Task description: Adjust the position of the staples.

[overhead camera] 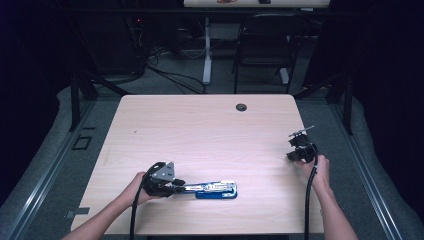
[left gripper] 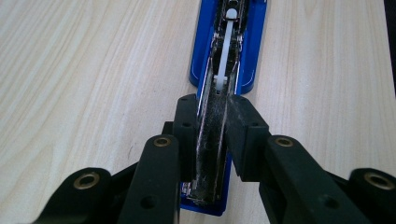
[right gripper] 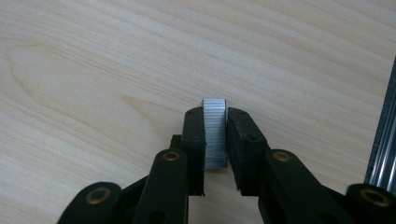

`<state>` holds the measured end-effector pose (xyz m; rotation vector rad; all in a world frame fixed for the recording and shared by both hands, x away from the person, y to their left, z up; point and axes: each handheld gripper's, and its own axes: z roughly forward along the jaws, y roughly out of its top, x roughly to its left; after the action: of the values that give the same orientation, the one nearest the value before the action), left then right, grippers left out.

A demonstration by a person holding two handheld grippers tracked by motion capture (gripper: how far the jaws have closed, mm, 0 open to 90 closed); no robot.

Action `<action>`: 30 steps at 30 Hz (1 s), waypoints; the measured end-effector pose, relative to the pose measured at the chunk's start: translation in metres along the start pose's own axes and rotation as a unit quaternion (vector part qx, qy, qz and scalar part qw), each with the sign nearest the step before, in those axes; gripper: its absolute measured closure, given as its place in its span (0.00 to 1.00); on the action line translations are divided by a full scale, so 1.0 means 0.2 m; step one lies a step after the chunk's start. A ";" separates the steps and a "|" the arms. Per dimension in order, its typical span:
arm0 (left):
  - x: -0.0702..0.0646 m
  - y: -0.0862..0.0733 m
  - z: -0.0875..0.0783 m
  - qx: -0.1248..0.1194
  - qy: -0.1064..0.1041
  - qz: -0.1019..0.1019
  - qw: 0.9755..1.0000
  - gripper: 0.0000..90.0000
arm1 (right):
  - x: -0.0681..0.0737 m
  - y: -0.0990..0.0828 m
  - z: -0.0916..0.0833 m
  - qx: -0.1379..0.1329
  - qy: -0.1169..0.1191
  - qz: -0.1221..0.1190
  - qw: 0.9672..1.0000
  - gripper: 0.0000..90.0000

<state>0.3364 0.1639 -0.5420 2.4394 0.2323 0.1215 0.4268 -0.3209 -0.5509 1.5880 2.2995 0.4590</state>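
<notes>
Meanwhile the left claw [left gripper: 208, 123] clamps the opened stapler [left gripper: 227, 56], the right claw [right gripper: 215, 133] pinches a staple strip [right gripper: 215, 135], bare table [overhead camera: 200, 130] between.

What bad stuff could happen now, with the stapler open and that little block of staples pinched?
1. The staple strip is gripped only by its thin sides in the right gripper; it might snap apart or slip out onto the table.
2. The left gripper clamps only the metal staple channel of the blue stapler, so the stapler could twist or tip during loading.
3. The right gripper works close to the table's right edge, so dropped staples may fall off.
</notes>
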 end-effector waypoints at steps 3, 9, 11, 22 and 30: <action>0.00 0.00 0.00 0.002 -0.001 0.000 1.000 0.83 | 0.00 0.00 -0.01 -0.009 -0.004 0.005 1.000 0.87; 0.00 0.00 0.00 0.003 0.000 0.003 1.000 0.83 | 0.02 0.01 -0.06 -0.025 0.006 0.003 1.000 0.87; 0.00 0.00 0.00 0.003 0.000 0.002 1.000 0.83 | 0.05 0.01 -0.08 -0.025 0.006 -0.004 1.000 0.86; 0.00 0.00 0.00 0.004 0.000 0.003 1.000 0.83 | 0.17 0.03 -0.15 -0.032 0.028 -0.035 0.998 0.87; 0.00 0.00 -0.01 0.003 -0.001 0.000 1.000 0.83 | 0.24 0.03 -0.19 -0.032 0.036 -0.051 0.998 0.87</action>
<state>0.3360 0.1647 -0.5413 2.4464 0.2306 0.1178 0.3985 -0.2779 -0.5173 1.4378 2.3811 0.5675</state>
